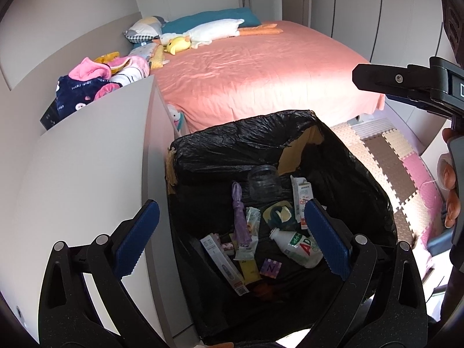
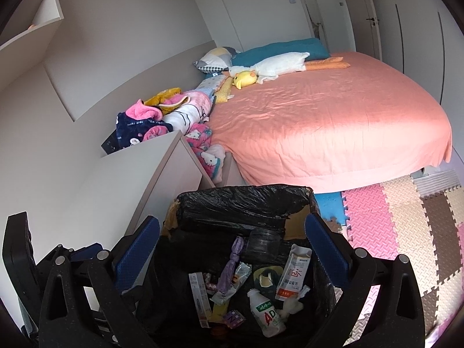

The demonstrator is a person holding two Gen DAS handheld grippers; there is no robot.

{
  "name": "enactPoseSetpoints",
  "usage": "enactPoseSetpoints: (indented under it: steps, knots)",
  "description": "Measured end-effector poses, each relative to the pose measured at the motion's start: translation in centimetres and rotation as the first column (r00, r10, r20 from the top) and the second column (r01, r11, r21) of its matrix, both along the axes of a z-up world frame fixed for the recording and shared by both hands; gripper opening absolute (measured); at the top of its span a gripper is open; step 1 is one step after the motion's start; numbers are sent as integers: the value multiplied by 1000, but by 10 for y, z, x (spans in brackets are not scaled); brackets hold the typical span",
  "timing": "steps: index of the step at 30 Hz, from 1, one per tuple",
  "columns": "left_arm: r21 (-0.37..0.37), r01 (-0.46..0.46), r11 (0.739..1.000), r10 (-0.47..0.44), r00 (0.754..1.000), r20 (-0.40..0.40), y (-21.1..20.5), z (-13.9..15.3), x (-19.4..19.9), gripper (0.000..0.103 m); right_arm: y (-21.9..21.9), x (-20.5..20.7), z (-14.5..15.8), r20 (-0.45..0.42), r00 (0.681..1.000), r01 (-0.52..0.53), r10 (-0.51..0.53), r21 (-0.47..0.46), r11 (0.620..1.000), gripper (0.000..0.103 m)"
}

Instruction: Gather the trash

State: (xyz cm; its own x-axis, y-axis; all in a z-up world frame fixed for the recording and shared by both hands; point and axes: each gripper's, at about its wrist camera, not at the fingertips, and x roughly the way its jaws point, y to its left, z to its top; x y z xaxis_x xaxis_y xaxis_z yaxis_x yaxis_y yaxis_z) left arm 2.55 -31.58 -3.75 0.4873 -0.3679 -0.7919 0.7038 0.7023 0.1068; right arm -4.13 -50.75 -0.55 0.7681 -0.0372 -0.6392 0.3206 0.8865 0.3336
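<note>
While both tools hung over the black-bagged cardboard trash box, the left tool and right tool stood wide open, empty. Inside lay a white drink bottle, white milk carton, clear plastic jar and wrappers; collection looked nearly finished, no loose trash visible outside.

Lined bin at 6 o'clock, bed behind it

The bin holds a bottle at 5 o'clock, carton right, jar at 12; foam mats at 3 o'clock, cabinet at 9.
</note>
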Motion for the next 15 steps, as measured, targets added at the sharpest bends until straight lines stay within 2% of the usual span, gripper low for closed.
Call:
enactPoseSetpoints:
  steps: [15]
  knots:
    - [-30,11,999,-11,1000,-3,9,0,1,97,15,7,-3,-13,1000,-25,24,-23,999,100]
